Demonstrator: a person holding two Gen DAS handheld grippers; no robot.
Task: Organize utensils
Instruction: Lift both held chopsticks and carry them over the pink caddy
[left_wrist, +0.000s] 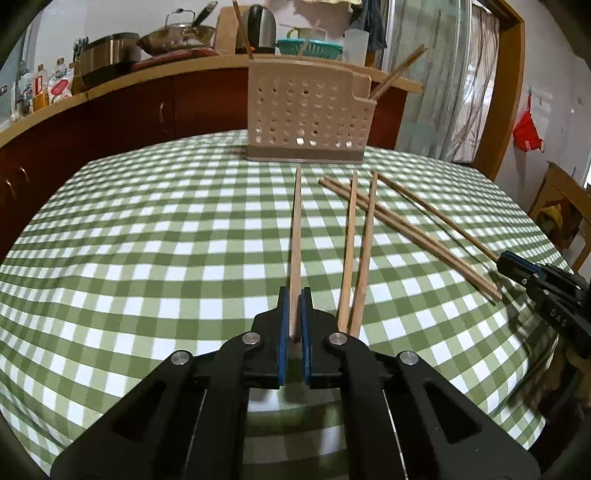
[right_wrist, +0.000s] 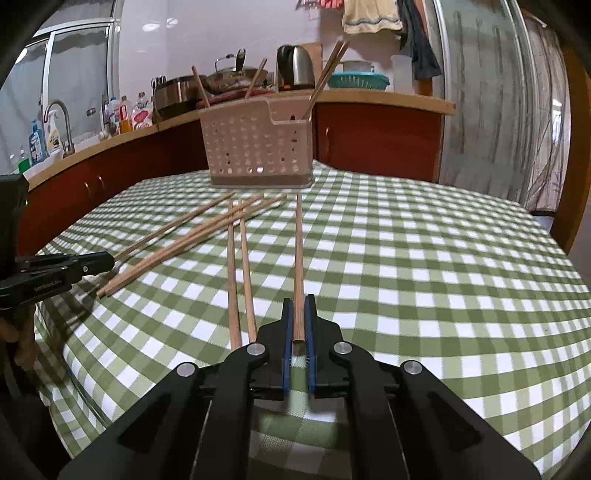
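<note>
My left gripper (left_wrist: 294, 325) is low, level, aimed far, jaws narrowed onto the left chopstick (left_wrist: 295, 240) (near end). My right gripper (right_wrist: 298, 328), same pose, is off to its right, pinching the right chopstick (right_wrist: 298, 258).

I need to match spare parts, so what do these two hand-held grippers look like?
Both the left gripper and the right gripper are matte black plastic linkages with round silver pivot pins and blue-padded jaws. Small pale lettering marks each body's side. No cables or sleeves show.
</note>
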